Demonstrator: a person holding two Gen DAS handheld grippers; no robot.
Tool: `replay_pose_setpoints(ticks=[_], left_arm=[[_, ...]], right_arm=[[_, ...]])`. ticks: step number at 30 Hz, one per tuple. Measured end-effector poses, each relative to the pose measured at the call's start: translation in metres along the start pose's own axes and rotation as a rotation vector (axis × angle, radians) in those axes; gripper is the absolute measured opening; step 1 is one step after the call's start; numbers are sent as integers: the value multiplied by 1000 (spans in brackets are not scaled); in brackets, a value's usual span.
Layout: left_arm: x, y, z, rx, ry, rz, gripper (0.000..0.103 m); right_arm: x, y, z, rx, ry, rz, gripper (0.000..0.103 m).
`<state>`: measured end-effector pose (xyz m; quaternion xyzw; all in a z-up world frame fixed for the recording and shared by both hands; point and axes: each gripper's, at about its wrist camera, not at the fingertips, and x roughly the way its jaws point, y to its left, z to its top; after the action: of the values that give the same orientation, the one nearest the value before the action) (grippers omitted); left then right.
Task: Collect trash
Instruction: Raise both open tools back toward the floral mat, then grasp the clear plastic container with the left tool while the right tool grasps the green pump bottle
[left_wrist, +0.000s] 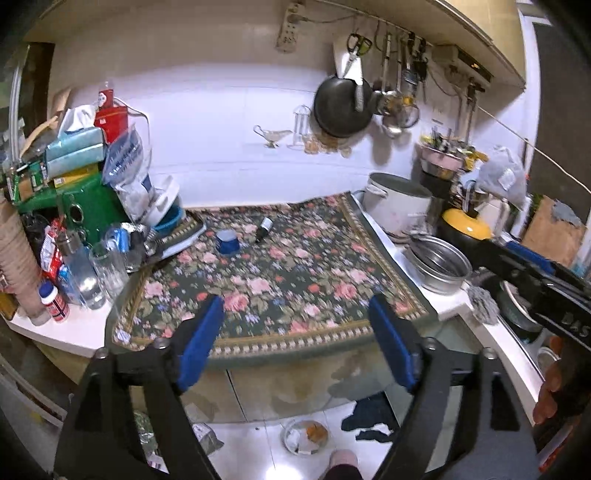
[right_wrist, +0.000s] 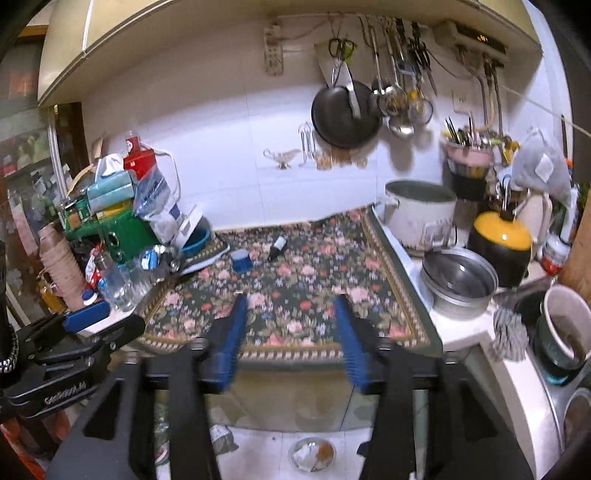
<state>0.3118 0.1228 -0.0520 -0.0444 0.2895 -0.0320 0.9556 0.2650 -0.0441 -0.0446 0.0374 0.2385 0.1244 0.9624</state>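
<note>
1. Blue-padded left tongs stand spread wide with nothing between them, hovering above the near edge of the flowered tabletop; the right tongs are also spread, less widely, and empty.
2. Likely trash on the tabletop: a small dark bottle lying on its side toward 12 o'clock, and a blue cap-like tub just beside it at about 11 o'clock.
3. My guess is that the bottle is light, hard and smooth, so it may roll or slip; pinching across its body, not the narrow neck, seems safest.
4. Squat and stiff, the tub looks easy to take across its sides.
5. On the floor at 6 o'clock sits a clear bin with scraps in it, probably where the trash goes.
6. Glasses crowd the 9 o'clock side, well apart from both items.
</note>
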Motion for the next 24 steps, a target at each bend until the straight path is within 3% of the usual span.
replay_pose_setpoints(ticks=[3, 7, 13, 24], left_arm=[[21, 0, 12, -27, -10, 25, 85], [59, -3, 34, -70, -4, 83, 85], [126, -2, 63, -178, 40, 149, 86], [227, 49, 80, -318, 130, 264, 86]], right_arm=[[7, -4, 10, -6, -43, 12, 80], [34, -17, 28, -40, -63, 55, 80], [95, -42, 64, -92, -13, 134, 80], [213, -68, 93, -144, 163, 244, 80]])
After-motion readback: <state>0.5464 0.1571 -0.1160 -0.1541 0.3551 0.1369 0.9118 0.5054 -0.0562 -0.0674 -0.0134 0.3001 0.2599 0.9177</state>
